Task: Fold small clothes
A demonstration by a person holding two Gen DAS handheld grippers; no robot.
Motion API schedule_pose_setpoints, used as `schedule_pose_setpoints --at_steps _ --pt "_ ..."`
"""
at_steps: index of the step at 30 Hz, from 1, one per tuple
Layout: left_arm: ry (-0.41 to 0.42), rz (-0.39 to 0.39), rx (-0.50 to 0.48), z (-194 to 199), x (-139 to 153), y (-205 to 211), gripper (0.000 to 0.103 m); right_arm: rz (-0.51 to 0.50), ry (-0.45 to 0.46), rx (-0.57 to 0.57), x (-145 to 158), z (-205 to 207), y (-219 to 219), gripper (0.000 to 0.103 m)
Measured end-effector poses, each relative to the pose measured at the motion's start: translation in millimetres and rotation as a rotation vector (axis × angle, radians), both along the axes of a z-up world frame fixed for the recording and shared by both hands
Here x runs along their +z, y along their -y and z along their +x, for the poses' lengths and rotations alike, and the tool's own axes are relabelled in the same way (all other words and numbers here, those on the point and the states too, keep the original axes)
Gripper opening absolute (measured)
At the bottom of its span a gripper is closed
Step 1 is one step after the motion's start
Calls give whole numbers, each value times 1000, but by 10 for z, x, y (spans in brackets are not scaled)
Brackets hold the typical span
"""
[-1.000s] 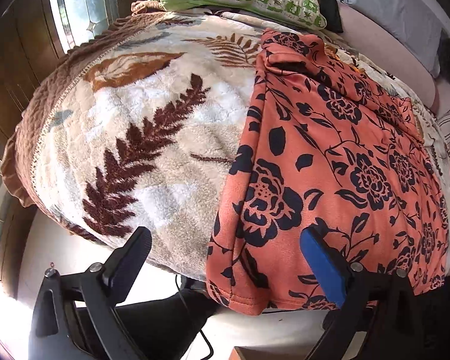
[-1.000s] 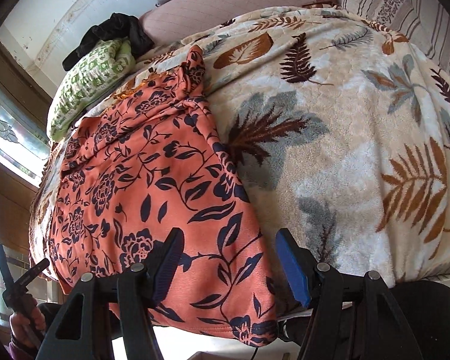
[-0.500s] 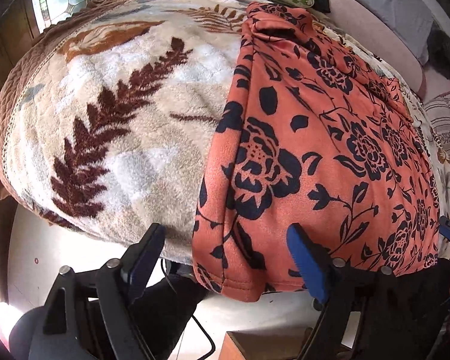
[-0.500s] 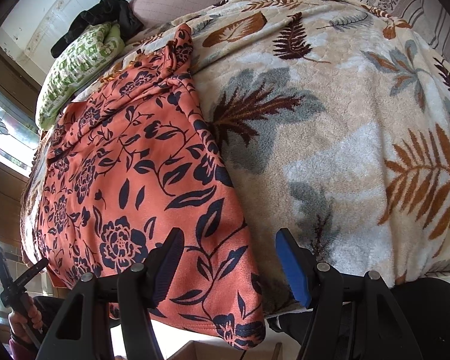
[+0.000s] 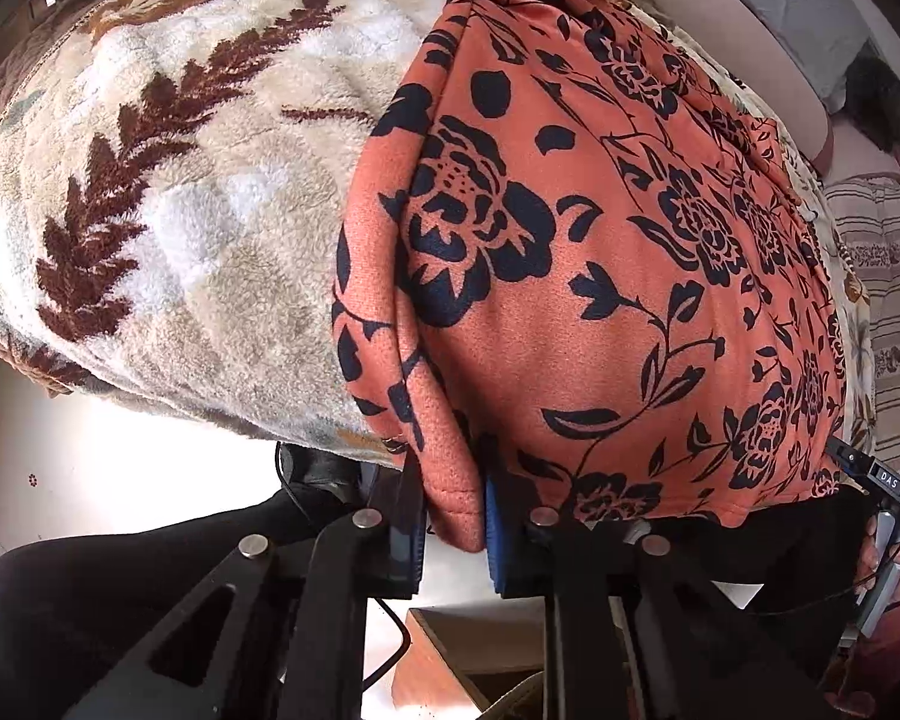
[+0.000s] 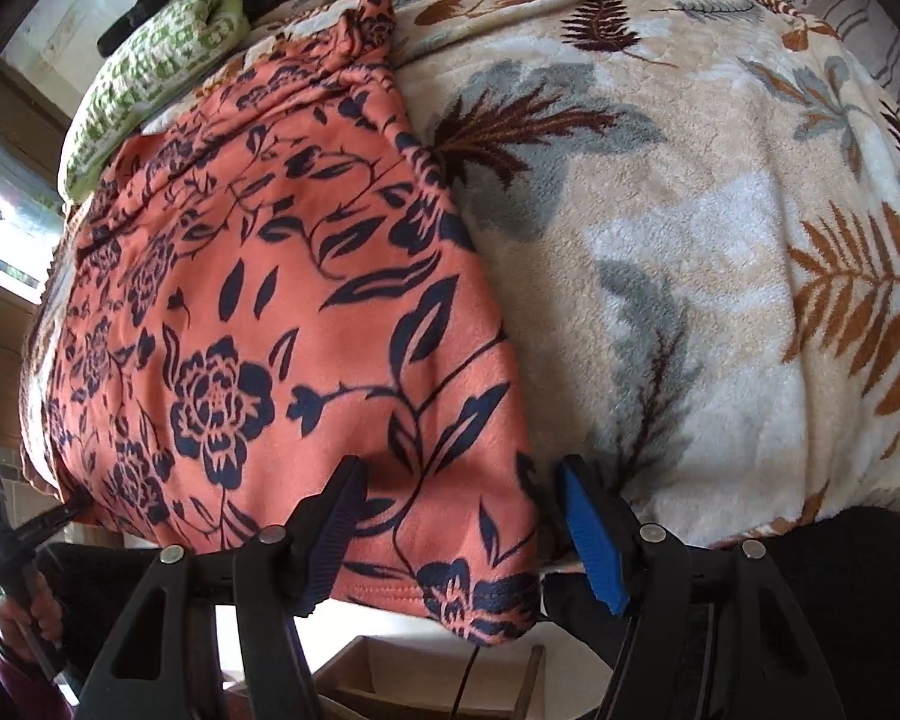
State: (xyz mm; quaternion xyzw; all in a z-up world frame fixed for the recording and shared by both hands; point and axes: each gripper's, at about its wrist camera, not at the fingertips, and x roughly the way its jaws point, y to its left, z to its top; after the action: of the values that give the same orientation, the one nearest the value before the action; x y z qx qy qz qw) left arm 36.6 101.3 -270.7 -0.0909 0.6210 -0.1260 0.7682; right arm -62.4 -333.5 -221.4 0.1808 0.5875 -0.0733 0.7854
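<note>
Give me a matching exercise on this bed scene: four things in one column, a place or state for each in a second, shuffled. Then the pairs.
1. orange floral garment
2. left gripper
3. right gripper
4. green-and-white patterned cloth

A. jaws apart, astride a near corner
B. far end of the bed
C. closing on the garment's hem
D. spread on the leaf-print fleece blanket

Pairs: 1-D, 2-C, 3-A, 4-B

A home bedroom: a bed under a leaf-patterned fleece blanket (image 6: pixel 690 252), a green-patterned pillow (image 6: pixel 150 72), a window (image 6: pixel 0 204) alongside.
</note>
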Motion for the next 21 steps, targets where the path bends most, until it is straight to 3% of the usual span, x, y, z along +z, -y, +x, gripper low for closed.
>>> schedule_pose_setpoints --at_steps 2,3,5,7,10,13,14,17,18,21 --pt "-3 18 5 24 -11 18 20 -73 -19 33 -28 -29 -137 49" --pt "-4 24 9 31 -18 35 20 -104 -15 34 -29 -40 -177 46" --pt "6 35 12 40 -4 73 20 -114 5 37 13 -57 -233 22" --pt "31 28 20 21 17 138 13 -117 29 57 86 -72 -290 10" --pt "54 -3 33 -88 147 119 11 -32 114 67 251 -101 -333 10" --pt "65 -23 40 -107 215 55 12 -41 112 80 266 -74 -332 10" --pt "55 -15 40 -96 202 61 16 -33 91 82 229 -56 -326 10" --pt "31 48 82 -76 100 -29 61 -2 30 22 111 -39 -246 14" --pt "44 45 98 -69 113 -48 65 11 19 11 90 -52 -223 14" --pt "79 19 144 -12 178 -120 65 16 16 12 62 -60 -193 15"
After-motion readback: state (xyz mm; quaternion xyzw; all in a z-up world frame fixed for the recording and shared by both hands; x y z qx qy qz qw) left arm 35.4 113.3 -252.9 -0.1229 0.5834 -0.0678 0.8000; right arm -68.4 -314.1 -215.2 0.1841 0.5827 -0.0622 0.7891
